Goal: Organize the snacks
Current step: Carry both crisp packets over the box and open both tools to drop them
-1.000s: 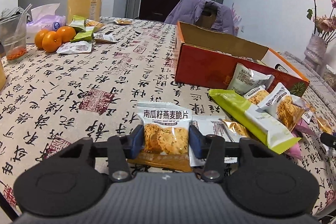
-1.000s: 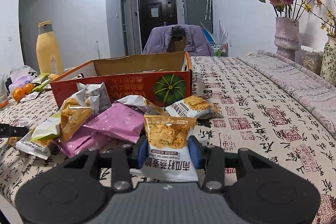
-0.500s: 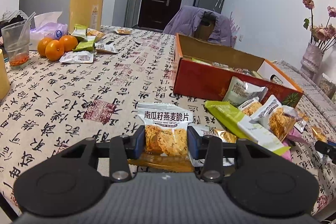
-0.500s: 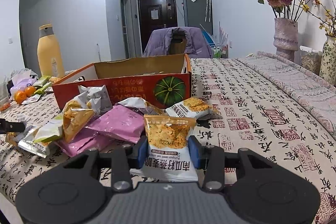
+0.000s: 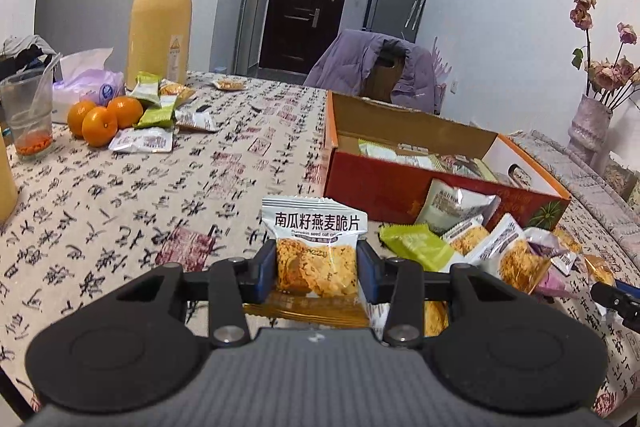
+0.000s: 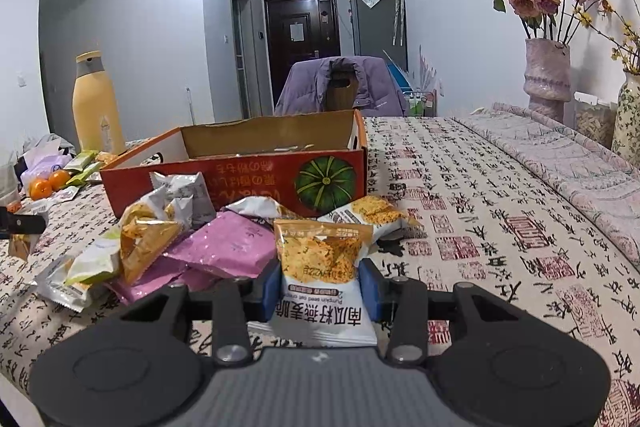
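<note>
My left gripper (image 5: 316,269) is shut on a white-and-orange oat crisp packet (image 5: 316,251), held above the tablecloth, left of the snack pile (image 5: 496,247). My right gripper (image 6: 320,289) is shut on a like oat crisp packet (image 6: 320,267), held upside down just in front of the snack pile (image 6: 192,243). The red cardboard box (image 5: 384,187) stands open behind the pile with several packets inside; it also shows in the right wrist view (image 6: 256,175). The right gripper's tip shows at the left wrist view's right edge (image 5: 612,301).
A yellow flask (image 5: 160,27), oranges (image 5: 104,115), a plastic cup (image 5: 28,115), tissues and loose packets (image 5: 156,107) sit at the far left. Flower vases (image 6: 548,75) stand on the right. A chair with a purple jacket (image 6: 340,83) is behind the table.
Both grippers have risen a little with their packets still clamped; the views now look further down into the box. The pile has not moved.
</note>
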`<state>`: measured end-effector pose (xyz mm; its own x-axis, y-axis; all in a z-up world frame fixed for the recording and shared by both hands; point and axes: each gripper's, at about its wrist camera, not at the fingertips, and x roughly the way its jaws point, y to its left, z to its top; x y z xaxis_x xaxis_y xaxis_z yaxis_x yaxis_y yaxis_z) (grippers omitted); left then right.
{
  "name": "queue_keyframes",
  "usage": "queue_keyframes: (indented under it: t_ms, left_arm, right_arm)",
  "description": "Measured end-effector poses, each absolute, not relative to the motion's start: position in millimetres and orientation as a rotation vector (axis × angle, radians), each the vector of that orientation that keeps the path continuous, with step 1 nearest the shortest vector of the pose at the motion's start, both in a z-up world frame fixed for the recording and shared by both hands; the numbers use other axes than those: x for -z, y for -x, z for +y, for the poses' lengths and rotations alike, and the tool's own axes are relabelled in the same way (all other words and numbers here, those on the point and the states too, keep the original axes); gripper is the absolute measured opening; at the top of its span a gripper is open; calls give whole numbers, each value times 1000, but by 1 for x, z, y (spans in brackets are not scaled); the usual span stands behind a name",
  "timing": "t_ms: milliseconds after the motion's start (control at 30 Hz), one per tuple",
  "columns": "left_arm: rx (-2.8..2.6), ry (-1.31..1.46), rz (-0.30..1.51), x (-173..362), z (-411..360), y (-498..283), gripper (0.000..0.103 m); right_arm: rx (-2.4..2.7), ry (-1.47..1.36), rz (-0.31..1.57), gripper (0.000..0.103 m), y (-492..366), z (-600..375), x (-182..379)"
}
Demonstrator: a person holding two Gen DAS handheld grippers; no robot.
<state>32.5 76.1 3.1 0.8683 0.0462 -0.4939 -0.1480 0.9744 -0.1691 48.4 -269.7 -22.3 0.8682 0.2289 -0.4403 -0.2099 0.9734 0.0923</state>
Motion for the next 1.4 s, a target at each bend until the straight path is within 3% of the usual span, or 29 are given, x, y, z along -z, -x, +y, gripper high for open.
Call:
queue_keyframes:
  t_ms: [867,1400]
  left_arm:
    - [18,100,342,-70,14,-119,42]
    - [22,108,331,-74,-8,-204,42]
  right_arm:
    - [-283,14,288,41,-131,-230,-34]
    - [-287,-24,294,41,-220,-205,-48]
